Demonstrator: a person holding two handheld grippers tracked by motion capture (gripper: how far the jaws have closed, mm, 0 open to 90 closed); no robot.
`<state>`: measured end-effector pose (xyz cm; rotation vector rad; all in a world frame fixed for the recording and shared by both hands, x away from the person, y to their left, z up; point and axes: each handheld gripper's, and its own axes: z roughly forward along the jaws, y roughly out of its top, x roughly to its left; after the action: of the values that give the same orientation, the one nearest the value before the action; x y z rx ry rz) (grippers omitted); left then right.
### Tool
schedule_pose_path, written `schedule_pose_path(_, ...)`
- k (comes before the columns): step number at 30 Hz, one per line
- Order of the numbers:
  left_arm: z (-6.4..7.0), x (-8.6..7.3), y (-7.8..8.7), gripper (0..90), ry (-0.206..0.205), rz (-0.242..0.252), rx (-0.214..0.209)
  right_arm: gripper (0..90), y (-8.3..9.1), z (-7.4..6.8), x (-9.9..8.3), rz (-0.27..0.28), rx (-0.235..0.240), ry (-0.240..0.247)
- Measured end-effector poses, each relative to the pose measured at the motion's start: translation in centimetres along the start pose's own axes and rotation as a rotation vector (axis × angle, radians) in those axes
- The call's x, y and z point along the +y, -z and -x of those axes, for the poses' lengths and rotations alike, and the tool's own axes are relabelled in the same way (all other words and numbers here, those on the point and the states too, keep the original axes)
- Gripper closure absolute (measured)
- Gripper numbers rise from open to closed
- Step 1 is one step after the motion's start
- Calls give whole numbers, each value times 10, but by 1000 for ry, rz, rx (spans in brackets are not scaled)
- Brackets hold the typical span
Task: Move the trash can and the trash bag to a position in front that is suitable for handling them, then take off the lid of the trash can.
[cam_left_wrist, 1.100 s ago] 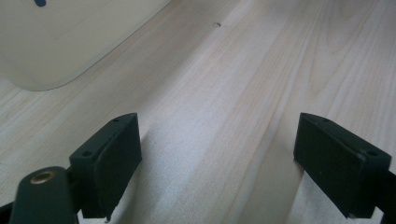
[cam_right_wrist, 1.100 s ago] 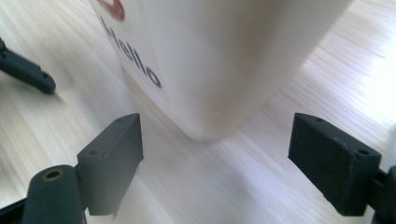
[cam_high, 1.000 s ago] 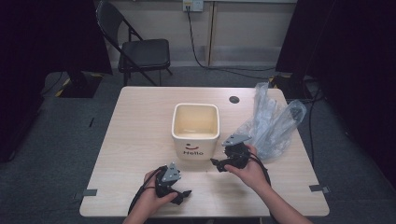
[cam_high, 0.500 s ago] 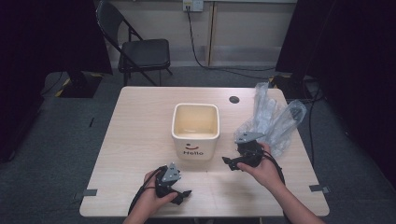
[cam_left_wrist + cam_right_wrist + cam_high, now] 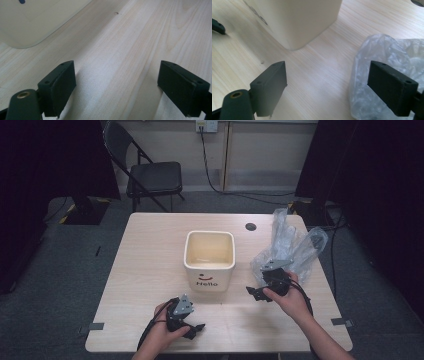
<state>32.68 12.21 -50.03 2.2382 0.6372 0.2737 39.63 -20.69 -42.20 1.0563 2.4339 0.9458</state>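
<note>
Low on the wooden surface, the left claw rests released, its jaws wide apart over bare wood, holding nothing. The cream square bin printed "Hello" stands upright in the middle. Right of it, the right claw is released too, just beside the crumpled clear plastic bag, which lies near the surface's right edge.

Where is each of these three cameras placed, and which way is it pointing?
High view: above the near edge, looking down on the table; both hands show.
Left gripper view: on the left gripper, facing bare tabletop and the cream bin.
Right gripper view: on the right gripper, facing the clear plastic bag.
Shared: the bin.
</note>
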Motion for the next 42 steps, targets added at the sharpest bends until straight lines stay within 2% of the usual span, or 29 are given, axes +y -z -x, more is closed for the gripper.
schedule_pose_path(13,0,0,0,143,0,0,1,147,7,27,-14,-14,-42,-71)
schedule_pose_path(23,0,0,0,143,1,1,1,148,3,34,-17,-20,-66,-77)
schedule_pose_path(28,0,0,0,143,0,0,1,147,2,42,-19,-25,-84,-102)
schedule_pose_path(41,0,0,0,143,0,0,2,148,3,57,-21,-36,-118,-125)
schedule_pose_path(42,0,0,0,143,1,1,2,149,2,61,-21,-39,-127,-139)
